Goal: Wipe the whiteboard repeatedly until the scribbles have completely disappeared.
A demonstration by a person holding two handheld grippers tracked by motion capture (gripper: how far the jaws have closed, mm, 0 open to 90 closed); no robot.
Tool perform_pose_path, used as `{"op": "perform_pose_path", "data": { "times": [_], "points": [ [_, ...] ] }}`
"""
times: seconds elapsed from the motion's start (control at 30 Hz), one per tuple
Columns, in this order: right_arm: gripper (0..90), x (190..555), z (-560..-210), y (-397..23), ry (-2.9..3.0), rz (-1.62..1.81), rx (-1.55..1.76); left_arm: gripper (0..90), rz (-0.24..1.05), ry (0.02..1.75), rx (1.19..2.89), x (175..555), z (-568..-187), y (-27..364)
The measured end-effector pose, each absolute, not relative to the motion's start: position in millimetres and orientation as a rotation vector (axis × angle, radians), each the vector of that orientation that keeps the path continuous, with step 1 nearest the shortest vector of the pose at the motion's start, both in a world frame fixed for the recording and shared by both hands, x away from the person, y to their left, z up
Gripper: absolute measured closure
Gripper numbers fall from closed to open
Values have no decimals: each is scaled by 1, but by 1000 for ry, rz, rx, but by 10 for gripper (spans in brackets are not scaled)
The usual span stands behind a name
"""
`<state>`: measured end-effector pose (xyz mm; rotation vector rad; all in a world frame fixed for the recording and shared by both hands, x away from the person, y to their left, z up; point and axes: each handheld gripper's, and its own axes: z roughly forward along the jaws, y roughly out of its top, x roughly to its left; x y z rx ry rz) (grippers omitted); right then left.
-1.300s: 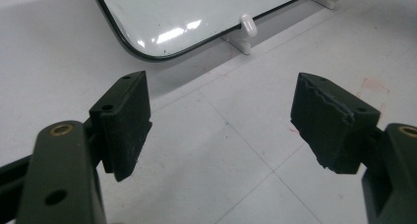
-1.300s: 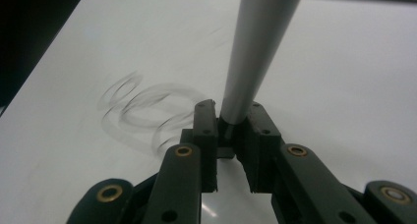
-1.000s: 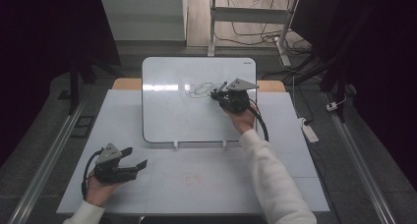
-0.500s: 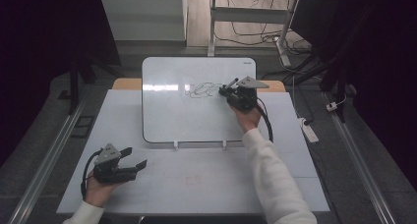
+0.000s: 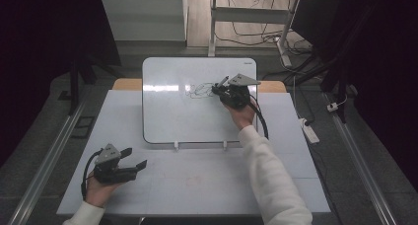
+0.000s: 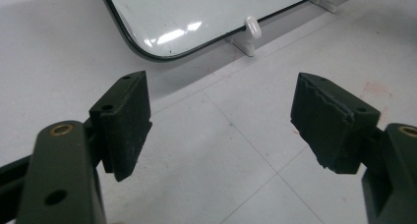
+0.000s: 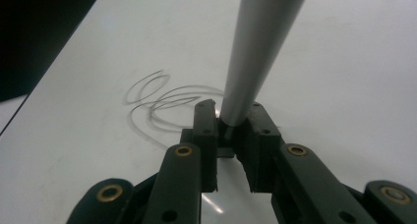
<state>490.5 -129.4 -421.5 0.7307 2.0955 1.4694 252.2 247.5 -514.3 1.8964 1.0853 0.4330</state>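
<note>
From the high view, my right gripper [image 5: 220, 88] is over the whiteboard [image 5: 167, 116], beside the scribble [image 5: 199, 90]. My left gripper [image 5: 134, 158] rests on the table [image 5: 207, 180], jaws apart and empty. In the right gripper view, the jaws are clamped on a grey marker [image 7: 260, 42]. If the marker twists in that narrow grip, I reckon the line goes astray.

Grey tapered marker barrel [image 7: 260, 52] runs off the right gripper view's top edge; its tip is hidden between the jaws. White glossy whiteboard [image 6: 196, 13] is cut by the left gripper view's top edge. Thin looping scribble [image 5: 199, 89] too small to read.
</note>
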Motion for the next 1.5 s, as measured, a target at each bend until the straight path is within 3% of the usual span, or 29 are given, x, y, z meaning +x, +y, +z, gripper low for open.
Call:
{"op": "perform_pose_path", "data": {
  "times": [0.2,0.33,0.5,0.63,0.8,0.97,1.13,1.3,1.5],
  "points": [
    [770,506,-411,-150,1933,1533,903,237,440,1076,1893,250,-513,247],
    [770,489,-422,-124,2089,1471,749,236,434,1082,1896,252,-514,247],
    [770,502,-414,-132,1977,1543,887,236,437,1074,1902,251,-513,245],
    [770,490,-420,-104,2097,1455,717,236,433,1079,1900,252,-514,246],
    [770,503,-412,-120,1986,1534,861,236,437,1078,1899,251,-514,246],
    [770,494,-417,-95,2074,1474,752,236,434,1081,1902,252,-514,246],
    [770,503,-413,-104,1988,1550,869,236,438,1079,1897,251,-513,245],
    [770,489,-424,-72,2128,1500,721,236,434,1076,1905,252,-514,245],
    [769,497,-418,-72,2049,1549,802,236,437,1071,1902,251,-513,244]
  ]
}}
